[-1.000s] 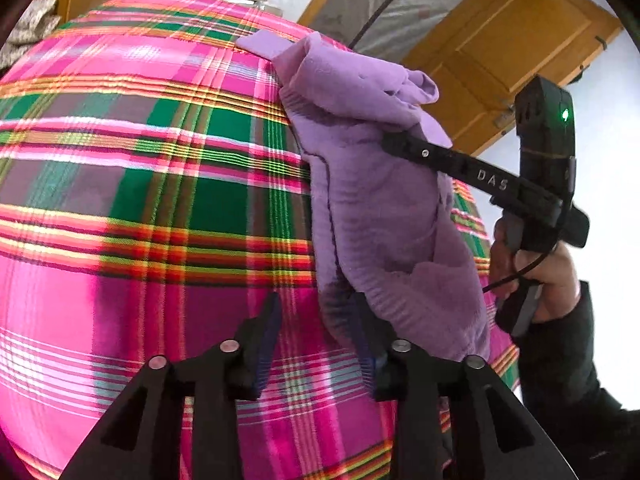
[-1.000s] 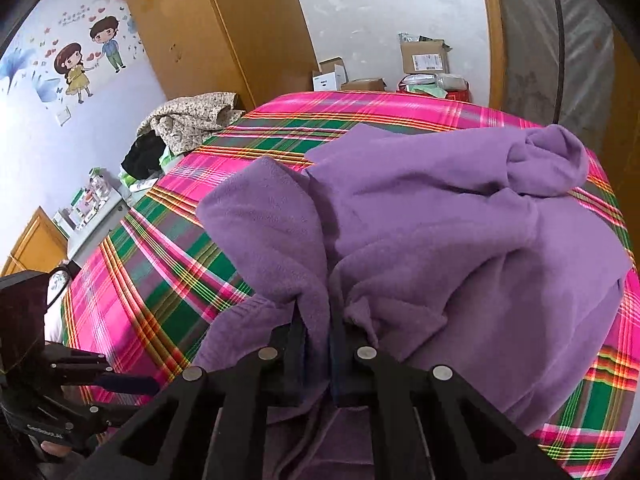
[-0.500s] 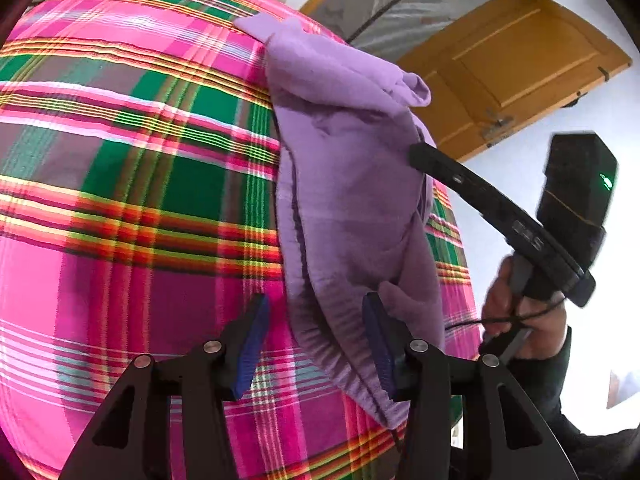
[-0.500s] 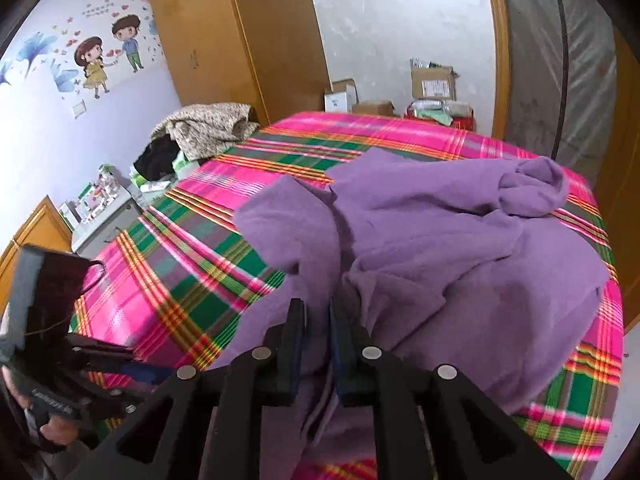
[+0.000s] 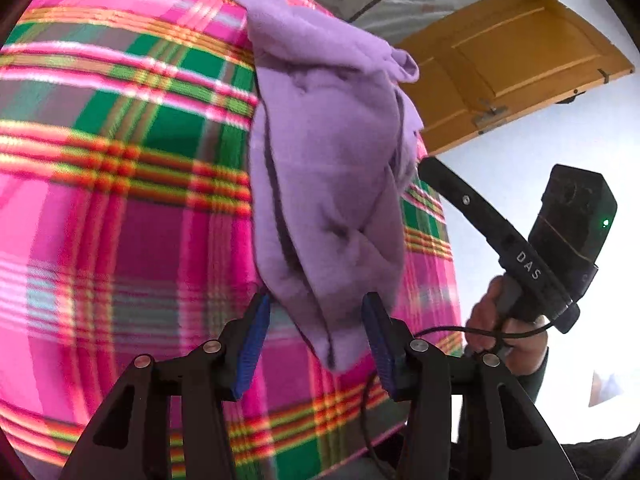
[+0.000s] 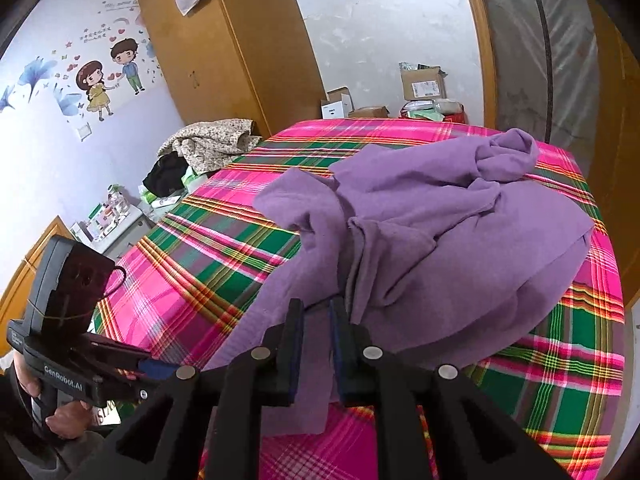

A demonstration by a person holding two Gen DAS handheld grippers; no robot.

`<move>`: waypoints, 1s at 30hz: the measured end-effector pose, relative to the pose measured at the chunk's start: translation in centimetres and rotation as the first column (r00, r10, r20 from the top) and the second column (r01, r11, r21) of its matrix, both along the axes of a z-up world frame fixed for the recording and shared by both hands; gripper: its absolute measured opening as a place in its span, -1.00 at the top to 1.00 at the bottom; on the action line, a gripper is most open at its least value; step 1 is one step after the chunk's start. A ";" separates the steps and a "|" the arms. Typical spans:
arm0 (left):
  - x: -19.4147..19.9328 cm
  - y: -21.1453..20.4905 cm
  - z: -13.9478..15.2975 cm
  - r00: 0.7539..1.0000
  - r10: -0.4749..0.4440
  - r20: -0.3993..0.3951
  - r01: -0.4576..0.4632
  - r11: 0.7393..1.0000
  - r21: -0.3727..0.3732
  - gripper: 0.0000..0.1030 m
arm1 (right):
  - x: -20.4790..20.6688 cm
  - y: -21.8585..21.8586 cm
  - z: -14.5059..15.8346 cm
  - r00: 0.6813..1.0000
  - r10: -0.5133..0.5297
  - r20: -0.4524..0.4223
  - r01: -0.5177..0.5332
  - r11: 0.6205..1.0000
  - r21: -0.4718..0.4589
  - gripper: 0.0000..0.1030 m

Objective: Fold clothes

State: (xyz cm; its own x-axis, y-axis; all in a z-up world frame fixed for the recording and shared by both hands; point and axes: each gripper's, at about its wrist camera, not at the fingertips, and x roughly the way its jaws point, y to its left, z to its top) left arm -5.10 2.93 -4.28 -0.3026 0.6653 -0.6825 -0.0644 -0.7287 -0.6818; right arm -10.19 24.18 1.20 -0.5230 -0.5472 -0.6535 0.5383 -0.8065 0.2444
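A crumpled purple garment [image 6: 440,232] lies on the plaid bedspread [image 6: 224,248], toward the bed's right side. My right gripper [image 6: 318,340] is shut on a bunched fold near the garment's front edge, and cloth hangs below its narrow gap. In the left wrist view the garment [image 5: 328,168] runs away from me, and its near corner droops between the fingers of my open left gripper [image 5: 316,340] without being pinched. The right gripper [image 5: 520,264] shows there at the right, held by a hand. The left gripper [image 6: 160,366] appears low at the left of the right wrist view.
A wooden wardrobe [image 6: 224,48] stands beyond the bed's left side, with a heap of clothes [image 6: 208,144] at its foot. Cardboard boxes [image 6: 424,84] sit past the far end. A wooden door [image 5: 512,60] is at the right. The bedspread [image 5: 120,200] spreads left.
My left gripper's jaws have widened and moved up to the garment's near corner, which now hangs between them. The right gripper drew back, dragging the fold of cloth with it.
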 end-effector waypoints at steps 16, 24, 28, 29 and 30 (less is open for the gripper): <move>-0.5 1.2 0.9 0.992 0.050 -0.120 -0.049 0.999 0.011 0.75 | 2.4 1.1 -0.1 1.000 -0.023 0.003 0.023 1.000 -0.014 0.74; 1.8 -5.8 4.2 0.950 0.220 -0.223 -0.232 0.972 -0.027 0.80 | 1.5 -0.5 0.2 1.000 0.005 -0.005 -0.006 1.000 -0.014 0.74; 2.2 -9.7 5.4 0.917 0.305 -0.256 -0.324 0.946 -0.034 0.80 | 0.8 -2.4 0.3 0.999 0.032 -0.007 -0.032 0.999 -0.011 0.74; 2.4 -10.6 5.7 0.909 0.324 -0.263 -0.344 0.938 -0.035 0.80 | 0.6 -2.9 0.4 0.999 0.040 -0.009 -0.040 0.999 -0.009 0.73; 2.7 -11.6 5.9 0.900 0.341 -0.270 -0.363 0.931 -0.036 0.80 | 0.5 -3.3 0.5 0.999 0.047 -0.012 -0.047 0.999 -0.006 0.71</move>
